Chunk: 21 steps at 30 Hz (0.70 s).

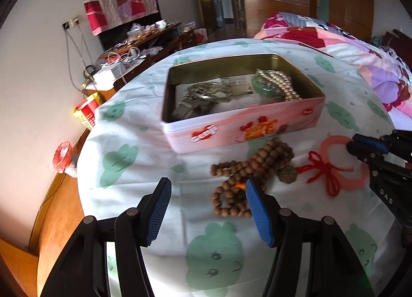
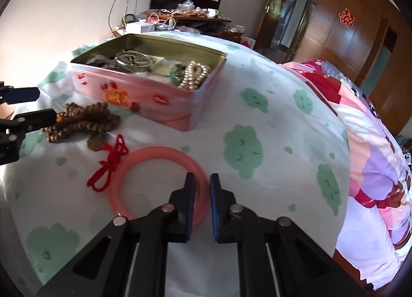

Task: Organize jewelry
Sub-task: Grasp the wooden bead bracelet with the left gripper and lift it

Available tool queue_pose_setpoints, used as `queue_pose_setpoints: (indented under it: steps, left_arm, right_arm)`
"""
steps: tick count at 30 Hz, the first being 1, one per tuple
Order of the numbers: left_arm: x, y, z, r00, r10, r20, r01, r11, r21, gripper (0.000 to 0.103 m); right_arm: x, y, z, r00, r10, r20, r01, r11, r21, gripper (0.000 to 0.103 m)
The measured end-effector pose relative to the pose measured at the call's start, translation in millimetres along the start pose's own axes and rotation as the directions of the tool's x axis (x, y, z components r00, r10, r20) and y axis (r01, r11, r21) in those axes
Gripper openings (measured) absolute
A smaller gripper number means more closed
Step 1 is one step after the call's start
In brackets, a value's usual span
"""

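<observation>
The right gripper (image 1: 381, 158) body bears white letters "DAS". A red double-happiness character (image 2: 346, 17) marks the wooden wardrobe door (image 2: 360, 26).

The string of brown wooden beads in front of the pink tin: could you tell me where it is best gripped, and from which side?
Grip the string of brown wooden beads at its bunched middle, from above: it lies flat and loose.

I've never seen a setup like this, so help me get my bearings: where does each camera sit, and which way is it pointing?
Left wrist view: on the left tongs, looking down along open fingers at wooden beads and the pink tin; right tongs at the edge.
Right wrist view: on the right tongs, closed on the pink bangle; left tongs at the edge.
Shared: tin, beads, bangle, red cord.
</observation>
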State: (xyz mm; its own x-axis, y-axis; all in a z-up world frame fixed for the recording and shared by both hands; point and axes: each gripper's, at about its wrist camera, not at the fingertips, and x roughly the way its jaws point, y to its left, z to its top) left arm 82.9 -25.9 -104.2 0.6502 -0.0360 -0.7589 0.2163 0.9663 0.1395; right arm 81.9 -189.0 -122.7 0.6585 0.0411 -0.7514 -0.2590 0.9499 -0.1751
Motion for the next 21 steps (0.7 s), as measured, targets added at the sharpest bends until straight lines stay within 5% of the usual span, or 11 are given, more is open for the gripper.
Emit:
queue_pose_setpoints:
  steps: [11,17,18,21]
  left_arm:
    - [16.0,-24.3,11.9,0.998,-0.065,-0.015,0.066,0.995,0.077,0.061]
    - [28.3,-20.1,11.9,0.991,-0.126,-0.041,0.128,0.991,0.029,0.06]
    - [27.1,-17.3,11.0,0.99,-0.134,-0.037,0.135,0.991,0.017,0.048]
    - [22.1,-5.0,9.1,0.988,-0.152,-0.025,0.151,0.988,-0.023,0.037]
  right_arm:
    - [1.7,0.3,1.6,0.999,-0.047,0.019,0.047,0.999,0.008,0.013]
    - [1.7,2.2,-0.1,0.998,-0.049,0.038,0.049,0.999,0.005,0.013]
    - [1.7,1.8,-0.2,0.998,-0.048,0.041,0.048,0.999,0.005,0.013]
    - [1.4,1.8,-0.4,0.998,-0.045,0.046,0.044,0.999,0.007,0.014]
